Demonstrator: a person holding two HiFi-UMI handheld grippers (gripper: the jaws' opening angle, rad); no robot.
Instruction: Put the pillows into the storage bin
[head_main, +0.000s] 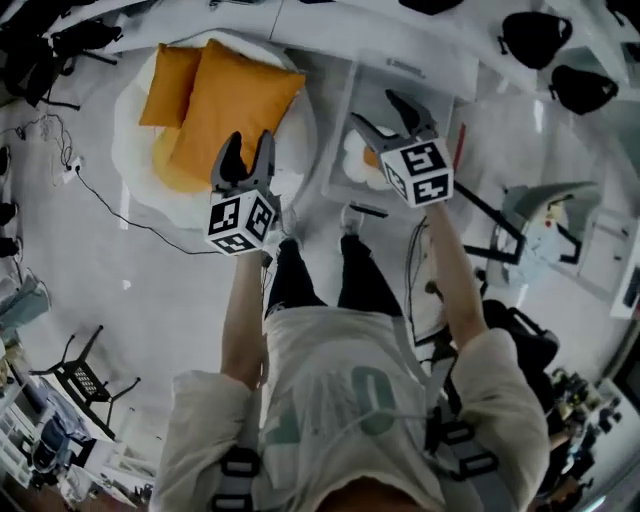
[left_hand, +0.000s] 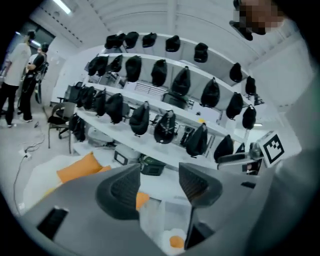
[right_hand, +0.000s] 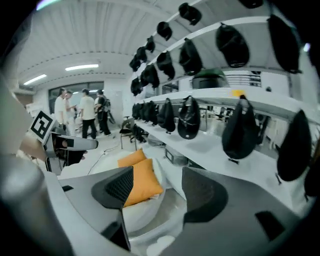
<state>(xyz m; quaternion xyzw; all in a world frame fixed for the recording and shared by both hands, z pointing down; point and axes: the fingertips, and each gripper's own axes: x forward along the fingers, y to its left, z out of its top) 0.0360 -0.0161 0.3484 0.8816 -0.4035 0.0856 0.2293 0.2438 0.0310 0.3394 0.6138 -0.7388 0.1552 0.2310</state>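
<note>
Head view: two orange pillows lie on a white round cushion at far left. The left gripper hovers over their near edge, jaws apart and empty. Further right, the right gripper, also parted and empty, hangs above the clear storage bin.

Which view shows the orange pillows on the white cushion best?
Head view: the orange pillows show nearly whole from above. Right gripper view: partly behind its tongs. Left gripper view: only a small part.
</note>
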